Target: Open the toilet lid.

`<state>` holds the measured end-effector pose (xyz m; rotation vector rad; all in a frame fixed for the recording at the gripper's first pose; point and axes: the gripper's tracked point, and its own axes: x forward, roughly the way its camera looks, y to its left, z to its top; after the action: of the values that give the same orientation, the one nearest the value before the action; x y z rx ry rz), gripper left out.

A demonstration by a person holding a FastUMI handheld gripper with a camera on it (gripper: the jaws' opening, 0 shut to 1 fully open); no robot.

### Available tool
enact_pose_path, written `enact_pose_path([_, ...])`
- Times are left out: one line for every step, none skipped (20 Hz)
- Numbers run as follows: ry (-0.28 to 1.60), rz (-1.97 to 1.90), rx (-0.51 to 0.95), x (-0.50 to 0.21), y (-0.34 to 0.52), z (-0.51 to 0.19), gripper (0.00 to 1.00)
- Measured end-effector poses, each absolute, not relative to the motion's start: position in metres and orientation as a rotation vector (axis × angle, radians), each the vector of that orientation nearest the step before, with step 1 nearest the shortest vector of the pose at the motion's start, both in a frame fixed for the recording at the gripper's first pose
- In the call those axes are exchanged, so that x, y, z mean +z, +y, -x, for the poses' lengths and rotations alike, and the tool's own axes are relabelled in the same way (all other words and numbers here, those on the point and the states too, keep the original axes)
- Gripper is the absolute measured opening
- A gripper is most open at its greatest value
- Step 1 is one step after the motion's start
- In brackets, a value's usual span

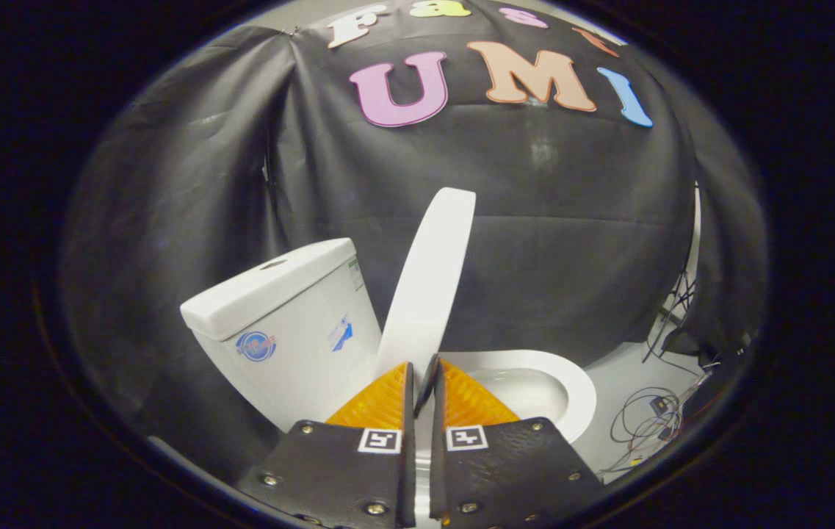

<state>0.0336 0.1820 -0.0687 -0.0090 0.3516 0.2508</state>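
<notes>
Both claw (422, 367) fingers pinch what seems the raised toilet lid (428, 283) — its lower edge hidden — beside the tank (281, 323).

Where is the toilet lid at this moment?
In the gripper view the toilet lid stands raised and tilted, its lower edge between the nearly closed tool fingers, with the tank beside it and the bowl beyond.
</notes>
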Motion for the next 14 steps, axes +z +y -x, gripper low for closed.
enact_pose_path([0.349, 0.019, 0.255, -0.067, 0.184, -0.032, 0.08])
enact_pose_path([0.347, 0.024, 0.256, -0.066, 0.186, -0.032, 0.08])
enact_pose_path([0.347, 0.022, 0.255, -0.066, 0.188, -0.032, 0.08])
enact_pose_path([0.347, 0.014, 0.255, -0.066, 0.192, -0.032, 0.08])
enact_pose_path([0.347, 0.006, 0.254, -0.065, 0.195, -0.033, 0.08])
enact_pose_path([0.345, 0.001, 0.253, -0.064, 0.199, -0.033, 0.08])
enact_pose_path([0.34, 0.003, 0.258, -0.063, 0.204, -0.033, 0.08])
enact_pose_path([0.333, 0.004, 0.265, -0.061, 0.211, -0.033, 0.08])
enact_pose_path([0.329, 0.007, 0.269, -0.061, 0.216, -0.033, 0.08])
enact_pose_path([0.319, 0.01, 0.272, -0.059, 0.222, -0.032, 0.08])
enact_pose_path([0.313, 0.014, 0.274, -0.058, 0.229, -0.031, 0.08])
enact_pose_path([0.304, 0.017, 0.277, -0.057, 0.236, -0.03, 0.08])
enact_pose_path([0.297, 0.018, 0.281, -0.056, 0.242, -0.029, 0.08])
enact_pose_path([0.29, 0.019, 0.287, -0.056, 0.249, -0.028, 0.08])
